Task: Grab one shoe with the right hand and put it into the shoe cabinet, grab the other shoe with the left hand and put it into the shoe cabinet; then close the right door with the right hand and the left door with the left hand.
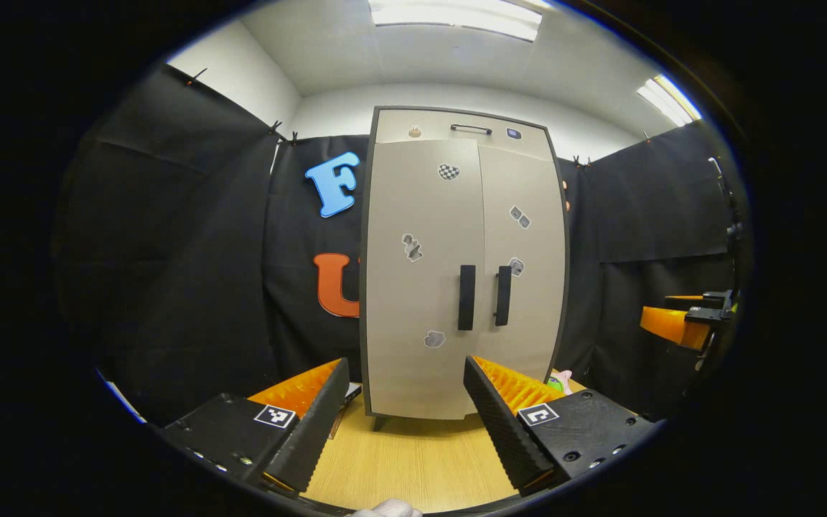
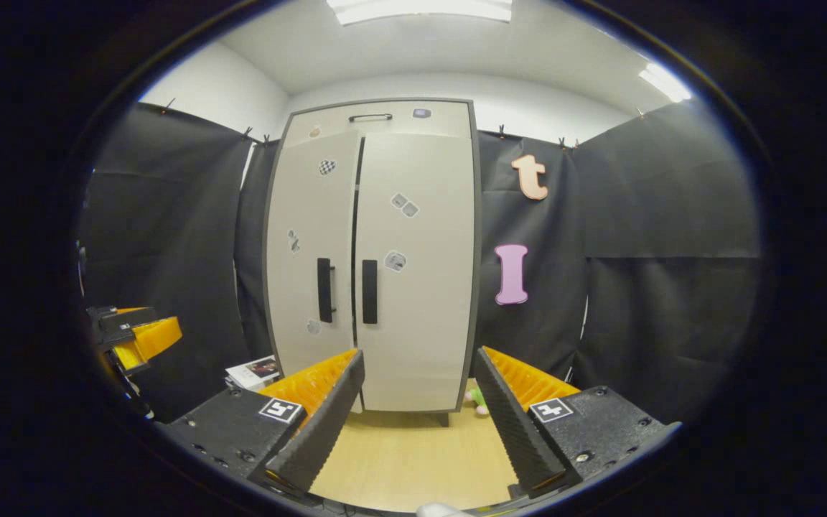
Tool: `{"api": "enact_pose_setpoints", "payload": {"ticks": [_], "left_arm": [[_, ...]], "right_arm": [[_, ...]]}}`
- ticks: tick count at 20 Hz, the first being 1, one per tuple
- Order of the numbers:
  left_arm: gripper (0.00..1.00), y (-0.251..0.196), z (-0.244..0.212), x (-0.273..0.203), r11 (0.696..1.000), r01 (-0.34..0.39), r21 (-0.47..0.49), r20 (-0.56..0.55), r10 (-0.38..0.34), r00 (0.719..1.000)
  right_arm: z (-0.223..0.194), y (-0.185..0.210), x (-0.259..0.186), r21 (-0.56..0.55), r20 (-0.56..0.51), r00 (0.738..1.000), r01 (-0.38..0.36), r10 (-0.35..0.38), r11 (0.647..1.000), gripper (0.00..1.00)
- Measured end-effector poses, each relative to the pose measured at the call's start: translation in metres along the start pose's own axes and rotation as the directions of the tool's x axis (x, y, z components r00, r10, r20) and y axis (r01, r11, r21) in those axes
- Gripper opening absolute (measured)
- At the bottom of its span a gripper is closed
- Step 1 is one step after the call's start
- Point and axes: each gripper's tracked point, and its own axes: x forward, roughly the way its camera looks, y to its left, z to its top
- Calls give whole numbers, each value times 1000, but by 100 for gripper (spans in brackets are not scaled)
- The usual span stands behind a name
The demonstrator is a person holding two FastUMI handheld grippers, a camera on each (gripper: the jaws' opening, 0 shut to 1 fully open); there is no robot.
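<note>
A tall beige shoe cabinet (image 1: 456,273) (image 2: 377,266) with a dark frame stands on the wooden table, both doors closed, two black vertical handles (image 1: 484,296) (image 2: 347,290) meeting at the middle. In the left gripper view my left gripper (image 1: 406,402) is open in front of the cabinet's foot, nothing between its fingers. In the right gripper view my right gripper (image 2: 419,395) is open too, also empty and short of the cabinet. The right gripper appears at the right edge of the left gripper view (image 1: 686,319); the left gripper appears at the left edge of the right gripper view (image 2: 133,334).
The light wooden table (image 1: 413,467) (image 2: 413,459) runs up to the cabinet. A small booklet (image 2: 252,372) lies left of the cabinet's base. A little pink and green toy (image 2: 477,401) (image 1: 561,380) sits by its right foot. Black cloth walls close in on all sides.
</note>
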Motion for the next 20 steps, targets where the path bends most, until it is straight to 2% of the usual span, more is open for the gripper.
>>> {"api": "enact_pose_setpoints", "payload": {"ticks": [20], "left_arm": [[96,-6,6,-2,1000,16,4,15,-17,1000]], "right_arm": [[2,-4,-13,8,15,1000,15,-15,1000,99]]}}
